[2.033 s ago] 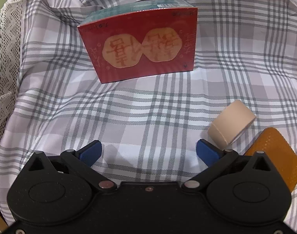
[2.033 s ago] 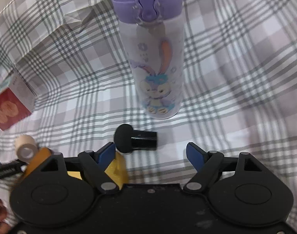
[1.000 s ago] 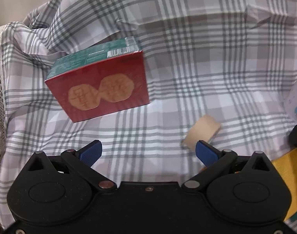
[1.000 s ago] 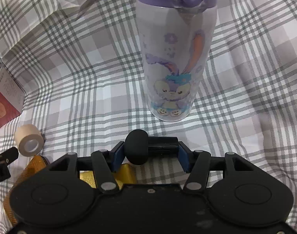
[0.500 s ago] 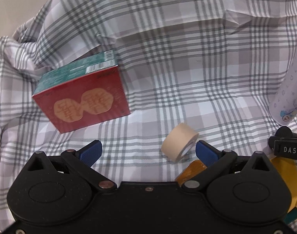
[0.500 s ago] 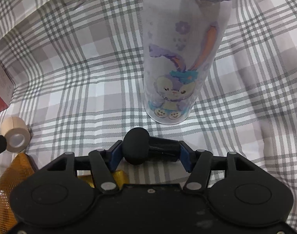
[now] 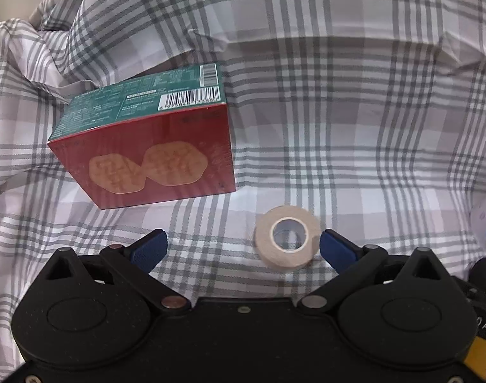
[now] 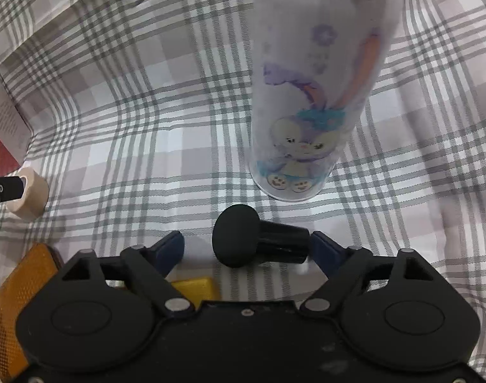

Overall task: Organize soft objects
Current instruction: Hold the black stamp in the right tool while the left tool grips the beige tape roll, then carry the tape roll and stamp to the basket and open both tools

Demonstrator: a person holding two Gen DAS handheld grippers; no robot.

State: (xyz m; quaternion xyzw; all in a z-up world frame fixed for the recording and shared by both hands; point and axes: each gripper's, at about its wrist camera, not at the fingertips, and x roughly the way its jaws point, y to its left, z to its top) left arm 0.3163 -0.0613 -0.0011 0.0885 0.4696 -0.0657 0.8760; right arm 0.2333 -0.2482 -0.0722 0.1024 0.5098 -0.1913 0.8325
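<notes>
**Inspector A:** Left gripper (image 7: 243,247): jaws set wide apart, nothing clamped. A beige tape roll (image 7: 287,237) lies on its side on the checked cloth (image 7: 338,102), between the blue pads and close to the right-hand one; I cannot tell if it touches. Its hollow core faces the camera.

**Inspector B:** Labels?

**Inspector A:** The red-and-green carton (image 7: 150,156) sits far left of the roll, apart from it. The green top carries two barcodes and fine print too small to read. The red front shows two orange hexagonal panels with characters I cannot make out.

**Inspector B:** Right gripper (image 8: 247,247)?

**Inspector A:** Jaws opening. A black mushroom-headed applicator (image 8: 258,237) lies on the cloth between them, rounded head to the left. The left pad stands clear of it; its barrel end is at the right pad, contact unclear. Just beyond stands a clear bottle (image 8: 310,95), upright, printed with a cartoon rabbit, purple at the top edge.

**Inspector B:** Anything else?

**Inspector A:** An amber textured piece (image 8: 16,290) near left, a yellow item (image 8: 195,285) under the gripper body.
</notes>
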